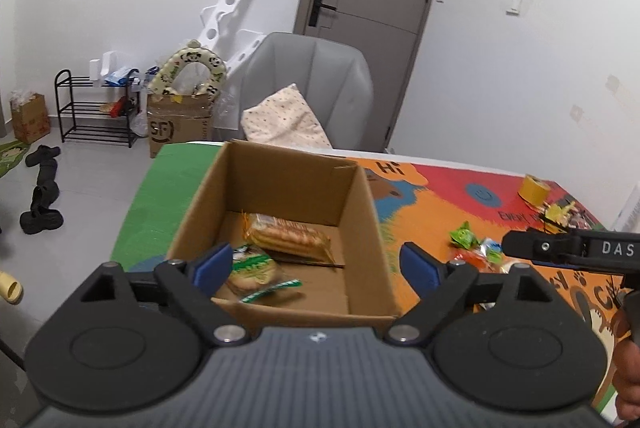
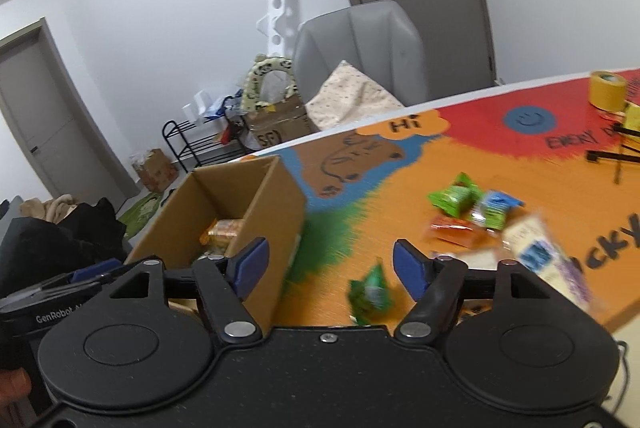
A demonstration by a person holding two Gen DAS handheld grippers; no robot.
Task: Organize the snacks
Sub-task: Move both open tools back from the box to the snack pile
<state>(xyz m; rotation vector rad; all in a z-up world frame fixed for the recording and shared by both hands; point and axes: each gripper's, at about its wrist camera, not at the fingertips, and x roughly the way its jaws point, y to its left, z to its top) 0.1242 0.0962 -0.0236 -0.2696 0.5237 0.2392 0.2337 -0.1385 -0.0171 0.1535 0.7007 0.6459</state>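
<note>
The left gripper (image 1: 316,266) hangs above the near edge of an open cardboard box (image 1: 360,196), its blue-padded fingers (image 1: 420,266) spread wide with nothing between them. Inside the box lie 2 snacks: a brown biscuit pack (image 1: 290,237) and, just in front of it, a green-and-white packet (image 1: 256,268). The box stands on a colourful surface (image 1: 440,196). To its right small green snack packets (image 1: 464,234) lie loose, near the right gripper (image 1: 568,248). A roll of yellow tape (image 1: 534,186) sits farther back.

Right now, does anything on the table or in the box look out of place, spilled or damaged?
Nothing looks damaged or spilled. Two wrapped snacks lie in the cardboard box; the rest of the snack packets lie scattered on the colourful mat, unsorted. One small green packet lies apart, between the open right gripper's fingers.
</note>
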